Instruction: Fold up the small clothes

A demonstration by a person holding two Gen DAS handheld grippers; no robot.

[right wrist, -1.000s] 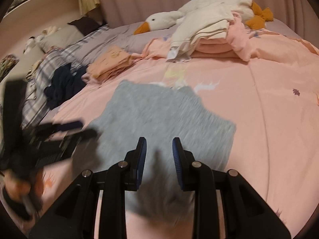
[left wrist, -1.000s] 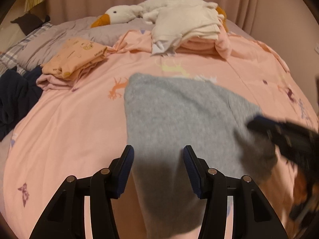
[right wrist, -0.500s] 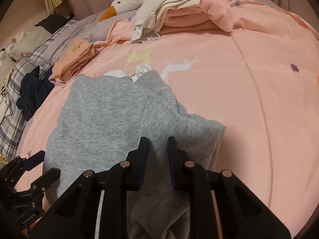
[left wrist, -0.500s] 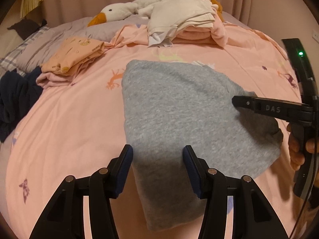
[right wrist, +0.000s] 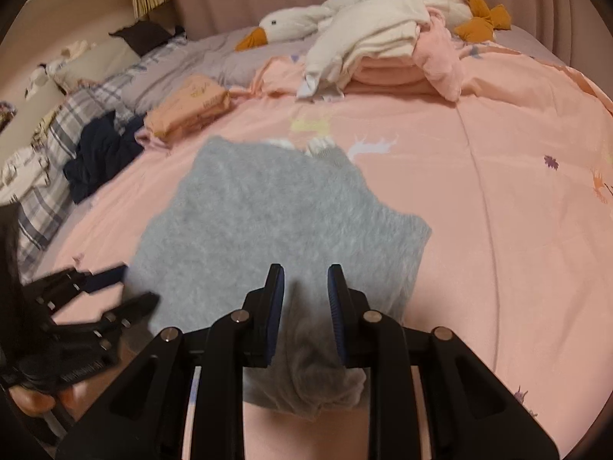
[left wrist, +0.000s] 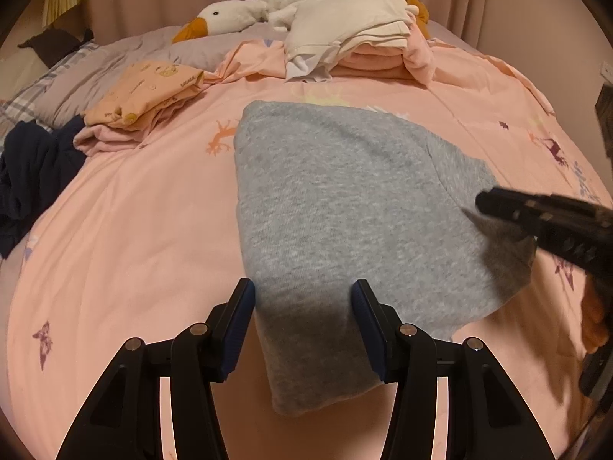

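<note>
Since half a second ago the right claw (right wrist: pixel 305 287) has backed toward the near right edge of the grey garment (left wrist: pixel 345 207), and the view from it has lifted again to take in the whole bed (right wrist: pixel 498 191). Its jaws are opening, narrow gap; grey fabric bunches between and below the pads, but motion blur hides whether they press on it. Left claw (left wrist: pixel 302 303) unchanged: spread about half, straddling the near left end of the garment, pads not gripping. Garment lies flat mid-bed on the pink sheet, folded edge on its left. Beyond it: a peach folded stack (left wrist: pixel 145 96), a navy heap (left wrist: pixel 34 168), a cream and pink pile (left wrist: pixel 364 38), a goose plush (left wrist: pixel 230 15).
</note>
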